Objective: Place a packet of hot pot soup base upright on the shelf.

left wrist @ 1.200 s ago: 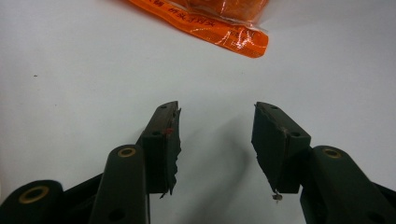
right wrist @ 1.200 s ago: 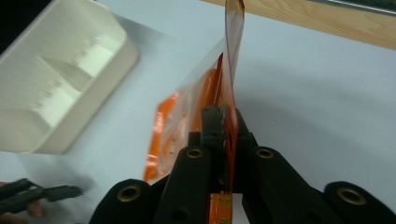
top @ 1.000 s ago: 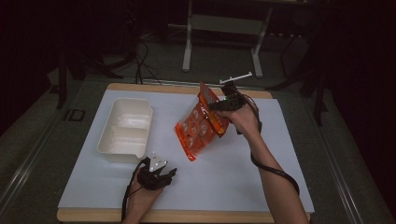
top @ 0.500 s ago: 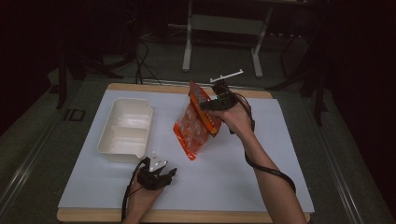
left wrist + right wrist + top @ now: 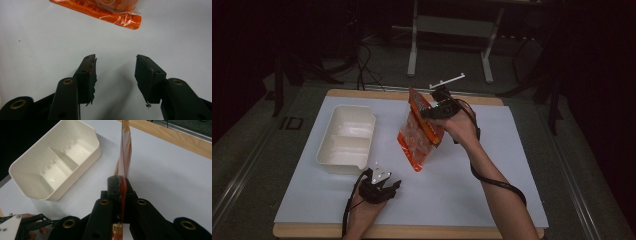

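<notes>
My right gripper point(image 5: 428, 113) was clamped on the upper edge of the orange snack bag point(image 5: 418, 134), which hung tilted above the white mat point(image 5: 512, 165) near its centre, lower corner close to the surface. In the right gripper view the jaws pinched the bag's point(image 5: 124, 150) thin seam edge-on. The cream two-compartment tray point(image 5: 343, 140) sat at nine o'clock from the bag, apart from it. My left gripper point(image 5: 387, 186) rested at six o'clock on the mat, jaws spread wide with nothing between them; the bag's point(image 5: 105, 13) bottom edge lay ahead of it.
</notes>
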Demonstrator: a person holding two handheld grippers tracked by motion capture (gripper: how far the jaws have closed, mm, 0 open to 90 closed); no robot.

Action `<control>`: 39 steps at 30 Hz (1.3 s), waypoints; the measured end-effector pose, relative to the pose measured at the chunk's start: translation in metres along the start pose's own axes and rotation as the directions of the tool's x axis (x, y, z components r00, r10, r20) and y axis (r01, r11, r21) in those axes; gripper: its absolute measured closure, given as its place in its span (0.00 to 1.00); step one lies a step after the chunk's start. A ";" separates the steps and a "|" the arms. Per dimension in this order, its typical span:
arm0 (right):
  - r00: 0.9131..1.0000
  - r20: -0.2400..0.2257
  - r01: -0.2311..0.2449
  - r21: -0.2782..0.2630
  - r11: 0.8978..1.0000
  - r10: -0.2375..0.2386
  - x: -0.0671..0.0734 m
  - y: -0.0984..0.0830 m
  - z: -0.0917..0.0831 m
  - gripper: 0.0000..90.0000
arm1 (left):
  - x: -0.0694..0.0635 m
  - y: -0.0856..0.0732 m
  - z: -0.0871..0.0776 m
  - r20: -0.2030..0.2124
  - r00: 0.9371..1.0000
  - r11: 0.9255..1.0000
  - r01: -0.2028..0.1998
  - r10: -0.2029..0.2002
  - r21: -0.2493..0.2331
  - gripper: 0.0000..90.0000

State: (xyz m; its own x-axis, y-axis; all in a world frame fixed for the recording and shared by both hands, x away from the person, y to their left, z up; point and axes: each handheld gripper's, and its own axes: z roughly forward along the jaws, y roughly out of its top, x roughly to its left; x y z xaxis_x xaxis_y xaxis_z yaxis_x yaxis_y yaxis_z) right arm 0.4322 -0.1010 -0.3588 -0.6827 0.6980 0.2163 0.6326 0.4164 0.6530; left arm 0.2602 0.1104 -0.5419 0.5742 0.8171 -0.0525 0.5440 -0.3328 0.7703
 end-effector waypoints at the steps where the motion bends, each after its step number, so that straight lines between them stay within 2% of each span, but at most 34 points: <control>1: 1.000 0.000 0.001 -0.001 1.000 -0.001 0.001 0.000 0.000 1.00 | 0.000 0.000 0.000 0.000 1.000 1.000 0.001 -0.001 -0.001 0.57; 21: 0.997 0.010 0.083 -0.021 0.996 -0.083 0.024 0.007 -0.003 1.00 | 0.000 0.000 0.000 0.002 1.000 1.000 0.001 -0.001 -0.001 0.57; 31: 0.996 -0.006 0.089 -0.035 0.995 -0.089 0.029 0.010 -0.006 1.00 | 0.000 0.000 0.000 0.001 1.000 1.000 -0.001 0.001 0.000 0.57; 39: 0.996 -0.001 0.088 -0.055 0.995 -0.088 0.030 0.014 -0.008 1.00 | 0.000 0.000 0.000 0.002 1.000 1.000 0.000 0.000 0.000 0.57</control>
State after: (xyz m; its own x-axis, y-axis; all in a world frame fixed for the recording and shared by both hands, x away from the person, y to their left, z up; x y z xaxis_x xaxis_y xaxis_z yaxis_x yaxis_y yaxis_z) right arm 0.4171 -0.0787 -0.3375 -0.7362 0.6580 0.1586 0.5489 0.4433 0.7086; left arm 0.2600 0.1105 -0.5417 0.5756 0.8160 -0.0533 0.5434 -0.3330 0.7706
